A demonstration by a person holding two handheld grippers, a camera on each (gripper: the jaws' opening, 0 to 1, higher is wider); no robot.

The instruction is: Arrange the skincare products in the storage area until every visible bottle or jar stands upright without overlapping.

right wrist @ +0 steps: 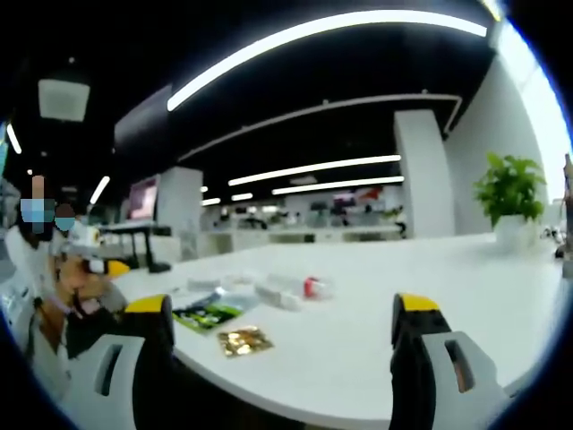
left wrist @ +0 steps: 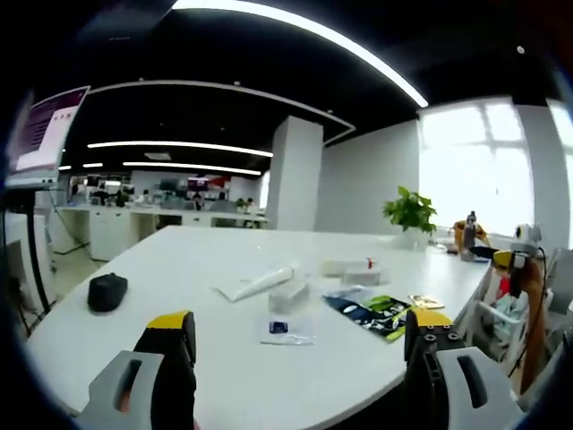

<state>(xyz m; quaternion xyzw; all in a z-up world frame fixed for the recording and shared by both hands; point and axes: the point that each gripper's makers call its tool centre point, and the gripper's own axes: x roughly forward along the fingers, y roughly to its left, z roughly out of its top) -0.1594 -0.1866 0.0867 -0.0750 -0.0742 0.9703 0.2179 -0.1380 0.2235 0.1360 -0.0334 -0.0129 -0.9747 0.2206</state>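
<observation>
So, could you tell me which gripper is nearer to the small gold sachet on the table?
Probably right: the gold sachet lies just beyond the right gripper, between its open jaws. From the left gripper, it sits farther off, beyond the dark packet.

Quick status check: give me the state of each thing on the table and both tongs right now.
Left tongs: open, empty, held off the table.
Right tongs: open, empty.
White tube: lying flat.
White box: lying on the white table.
Red-capped bottle: lying down.
Green-black sachet: flat.
Gold sachet: flat.
Black mouse: resting, untouched.
Potted plant: upright.

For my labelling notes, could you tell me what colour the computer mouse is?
Black; the mouse shows best in the left gripper view.
</observation>
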